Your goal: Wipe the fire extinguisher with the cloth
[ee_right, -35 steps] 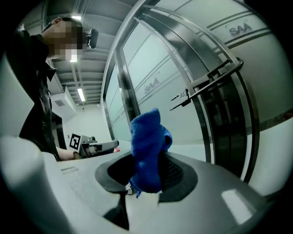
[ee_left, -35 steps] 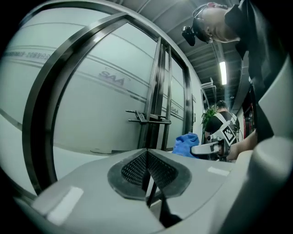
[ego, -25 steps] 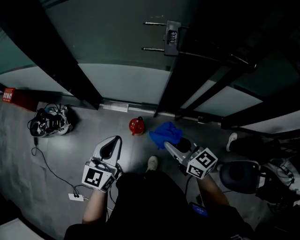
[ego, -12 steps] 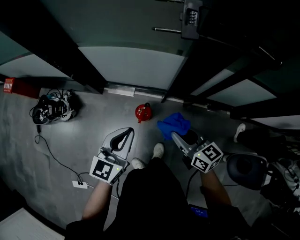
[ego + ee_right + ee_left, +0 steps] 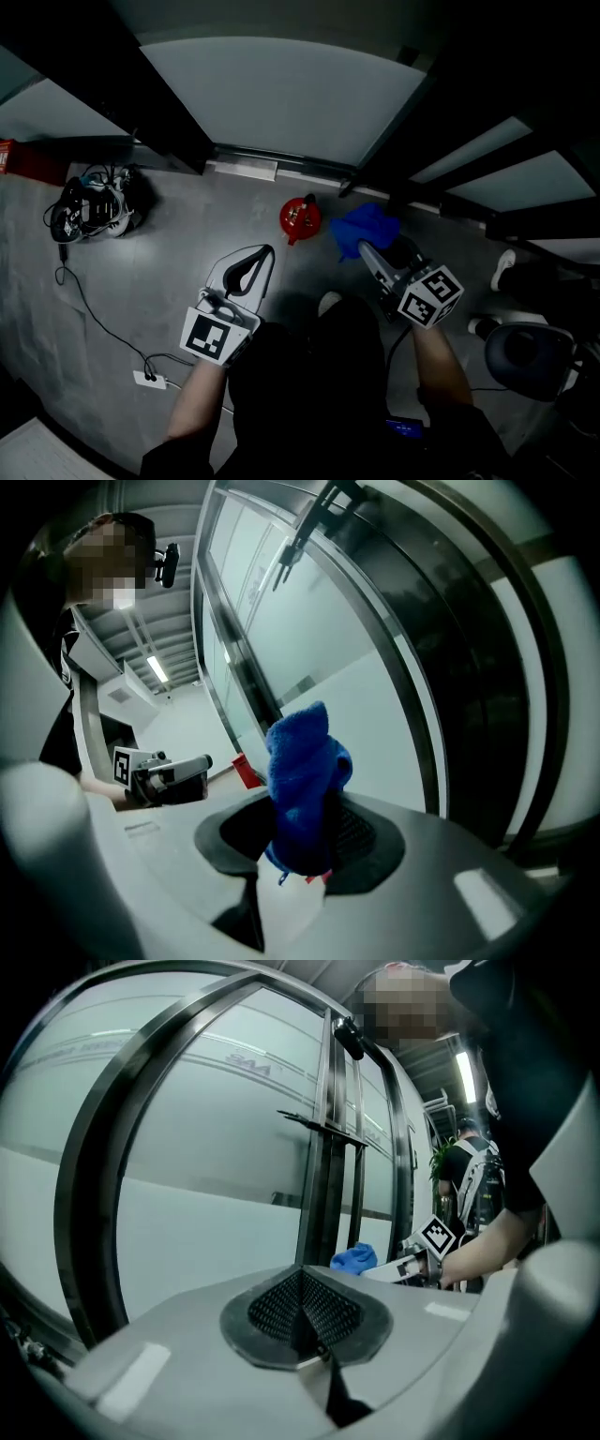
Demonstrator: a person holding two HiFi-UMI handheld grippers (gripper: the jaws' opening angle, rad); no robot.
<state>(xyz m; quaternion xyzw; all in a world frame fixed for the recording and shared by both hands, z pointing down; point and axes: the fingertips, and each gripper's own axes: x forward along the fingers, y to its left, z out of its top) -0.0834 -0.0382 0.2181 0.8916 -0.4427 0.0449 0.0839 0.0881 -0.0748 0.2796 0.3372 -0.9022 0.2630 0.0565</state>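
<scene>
A small red fire extinguisher (image 5: pixel 298 217) stands on the grey floor just in front of the glass door. My right gripper (image 5: pixel 363 247) is to its right, shut on a bunched blue cloth (image 5: pixel 364 225) that hangs near the extinguisher without clearly touching it. In the right gripper view the cloth (image 5: pixel 305 789) fills the space between the jaws. My left gripper (image 5: pixel 264 255) is below and left of the extinguisher, shut and holding nothing. In the left gripper view its pads (image 5: pixel 302 1312) meet, and the cloth (image 5: pixel 353 1258) shows beyond them.
A glass door with dark metal frames (image 5: pixel 178 122) rises straight ahead. A tangle of cables and gear (image 5: pixel 94 211) lies at the left, with a cord running to a power strip (image 5: pixel 150 380). A red box (image 5: pixel 7 155) sits far left, a black stool (image 5: pixel 530 352) at the right.
The person has stepped closer to the door. Both grippers now sit nearer the extinguisher, the cloth still clamped in the right one.
</scene>
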